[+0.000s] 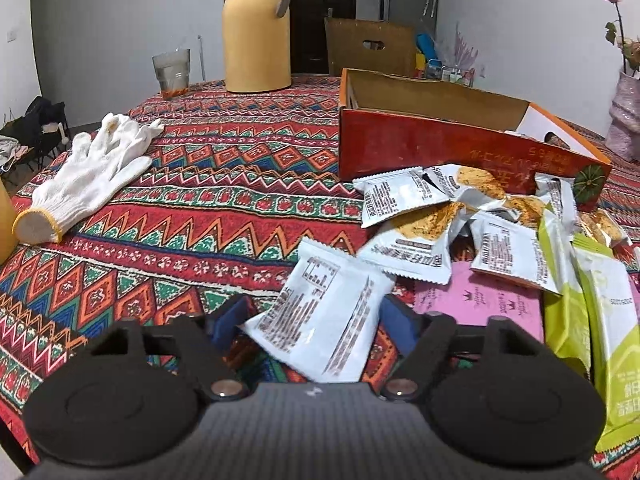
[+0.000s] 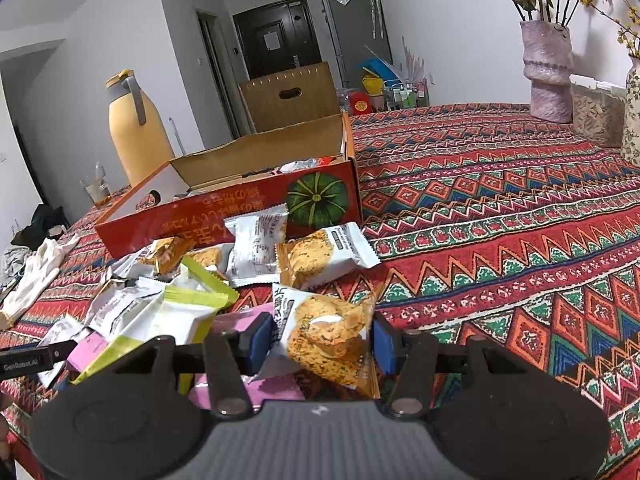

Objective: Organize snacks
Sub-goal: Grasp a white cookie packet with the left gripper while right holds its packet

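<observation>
A white snack packet (image 1: 320,320), printed side up, lies flat on the patterned cloth between the blue pads (image 1: 230,322) of my left gripper (image 1: 312,320). The pads stand at its edges without squeezing it, so the gripper is open. My right gripper (image 2: 320,340) is shut on a crumpled orange cracker packet (image 2: 332,332), held just above the pile. Several more packets (image 1: 460,216) lie loose in front of the open red pumpkin box (image 1: 440,144), whose front wall (image 2: 224,220) also shows in the right wrist view.
Green-and-white packets (image 1: 600,300) and a pink packet (image 1: 480,300) lie right of the left gripper. White gloves (image 1: 88,176) rest at the left. A yellow jug (image 1: 256,32) and a glass (image 1: 172,72) stand at the back. Flower vases (image 2: 548,68) stand far right.
</observation>
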Demonstrator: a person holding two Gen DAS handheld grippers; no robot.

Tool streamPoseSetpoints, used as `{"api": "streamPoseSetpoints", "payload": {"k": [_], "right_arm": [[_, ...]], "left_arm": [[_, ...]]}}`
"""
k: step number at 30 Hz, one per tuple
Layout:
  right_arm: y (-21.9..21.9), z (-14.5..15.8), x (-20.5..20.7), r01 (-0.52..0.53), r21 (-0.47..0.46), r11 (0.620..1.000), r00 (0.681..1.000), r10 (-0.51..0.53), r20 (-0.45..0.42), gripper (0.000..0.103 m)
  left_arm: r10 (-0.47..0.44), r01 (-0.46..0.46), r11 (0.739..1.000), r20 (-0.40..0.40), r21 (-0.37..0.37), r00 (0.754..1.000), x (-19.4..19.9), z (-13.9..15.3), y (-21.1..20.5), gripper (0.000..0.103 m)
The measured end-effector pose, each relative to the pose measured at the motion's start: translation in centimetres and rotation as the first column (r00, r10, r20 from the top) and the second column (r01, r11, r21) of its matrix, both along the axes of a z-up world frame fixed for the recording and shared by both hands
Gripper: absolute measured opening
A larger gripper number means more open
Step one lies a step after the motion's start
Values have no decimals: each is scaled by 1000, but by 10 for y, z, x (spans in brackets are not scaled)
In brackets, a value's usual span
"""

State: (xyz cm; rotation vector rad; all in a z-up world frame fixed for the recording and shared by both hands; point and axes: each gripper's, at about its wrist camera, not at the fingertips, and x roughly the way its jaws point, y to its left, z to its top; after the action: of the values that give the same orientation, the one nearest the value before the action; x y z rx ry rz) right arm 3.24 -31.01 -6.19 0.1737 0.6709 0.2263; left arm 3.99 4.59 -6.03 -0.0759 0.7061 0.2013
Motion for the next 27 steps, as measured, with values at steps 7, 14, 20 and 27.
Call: {"api": "streamPoseSetpoints", "payload": {"k": [7, 14, 20, 27], "right_arm": [[0, -1, -1, 1, 3, 1000, 1000, -1, 4, 51], [1, -1, -2, -3, 8, 1000, 1000, 3, 6, 51], [2, -1, -4, -7, 9, 1000, 1000, 6, 6, 52], [2, -1, -3, -7, 10, 1000, 1000, 7, 6, 52]], "left_arm": [[6, -5, 1000, 28, -25, 1000, -5, 4, 3, 48], [10, -10, 1000, 29, -11, 1000, 0, 6, 2, 77], [21, -22, 1000, -24, -13, 999, 21, 0, 1, 78], [0, 0, 1000, -6, -2, 1000, 21, 1, -7, 49]]}}
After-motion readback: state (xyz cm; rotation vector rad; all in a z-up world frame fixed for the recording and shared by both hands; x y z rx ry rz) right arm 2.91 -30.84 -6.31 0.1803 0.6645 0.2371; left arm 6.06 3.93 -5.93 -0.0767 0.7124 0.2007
